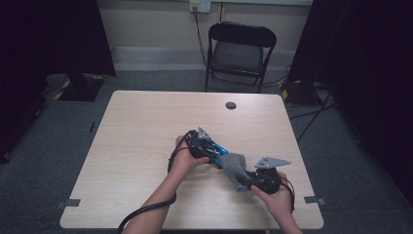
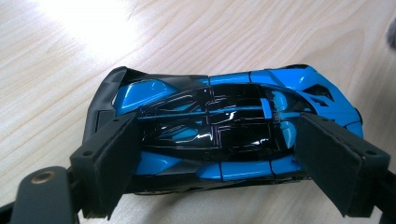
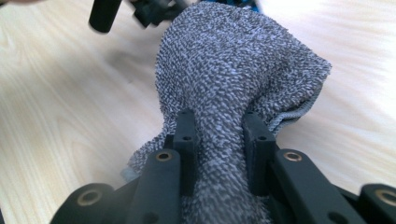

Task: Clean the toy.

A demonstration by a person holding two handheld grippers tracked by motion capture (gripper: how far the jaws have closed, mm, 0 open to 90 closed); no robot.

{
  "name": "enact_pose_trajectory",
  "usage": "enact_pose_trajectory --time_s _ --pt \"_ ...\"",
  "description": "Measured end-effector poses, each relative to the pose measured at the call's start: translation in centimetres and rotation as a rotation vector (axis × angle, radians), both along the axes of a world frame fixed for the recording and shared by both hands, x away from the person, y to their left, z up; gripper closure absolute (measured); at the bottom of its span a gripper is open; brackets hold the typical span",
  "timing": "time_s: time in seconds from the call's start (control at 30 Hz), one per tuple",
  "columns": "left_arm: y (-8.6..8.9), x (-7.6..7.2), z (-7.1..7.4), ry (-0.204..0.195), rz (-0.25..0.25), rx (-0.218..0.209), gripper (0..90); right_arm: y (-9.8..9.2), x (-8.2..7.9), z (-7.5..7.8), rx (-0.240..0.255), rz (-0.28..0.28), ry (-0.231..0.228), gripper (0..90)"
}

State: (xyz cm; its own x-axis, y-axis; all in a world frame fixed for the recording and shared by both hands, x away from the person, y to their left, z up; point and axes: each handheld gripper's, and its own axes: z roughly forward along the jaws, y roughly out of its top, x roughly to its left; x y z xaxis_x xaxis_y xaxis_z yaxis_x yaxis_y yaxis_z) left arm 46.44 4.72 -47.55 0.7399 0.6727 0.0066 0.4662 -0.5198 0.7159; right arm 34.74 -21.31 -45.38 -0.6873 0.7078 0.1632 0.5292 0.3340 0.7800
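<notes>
High view: wooden table [image 1: 146, 146] seen whole, with a cable hole near the far edge and a black folding chair [image 1: 240, 48] behind it. Left gripper [image 1: 214, 155] and right gripper [image 1: 246, 179] close together right of centre, a grey cloth [image 1: 234, 168] bridging them and a sliver of blue toy car [image 1: 220, 151] showing at the cloth's left end. Grey three-cornered plates atop both grippers; a black cable trailing from the left one off the near edge.

Left gripper view: detail missing from above. Blue-and-black toy car [image 2: 219, 133] lying across the frame on the tabletop, jaws spread wide and clamped on its two ends, pads pressed against the bodywork. A blurred corner of grey cloth [image 2: 391, 35] at the upper right.

Right gripper view: grey knitted cloth [image 3: 233, 79] bunched upward, jaws nearly closed and pinching a narrow fold of it near the bottom. Beyond the cloth's top, a hint of blue car [image 3: 233, 2] and dark parts of the other gripper.

No containers anywhere on the table.
</notes>
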Motion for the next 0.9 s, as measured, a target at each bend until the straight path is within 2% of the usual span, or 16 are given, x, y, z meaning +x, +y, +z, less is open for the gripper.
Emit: enact_pose_trajectory --time_s 0.4,0.57,0.73,0.9 --pt "-0.1 0.0 0.0 -0.001 0.002 0.001 14.6 -2.1 0.5 0.0 -0.061 -0.081 -0.021 71.2" --pt "-0.1 0.0 0.0 -0.003 0.001 0.0 14.6 -2.9 1.7 -0.2 -0.077 -0.15 -0.019 71.2" --pt "-0.1 -0.1 0.0 -0.003 0.002 -0.002 14.7 -2.9 3.1 -1.2 -0.101 -0.176 0.007 71.0" --pt "-0.1 -0.1 -0.1 -0.006 0.004 -0.007 14.7 -2.2 4.1 -2.2 -0.137 -0.202 0.007 70.9"
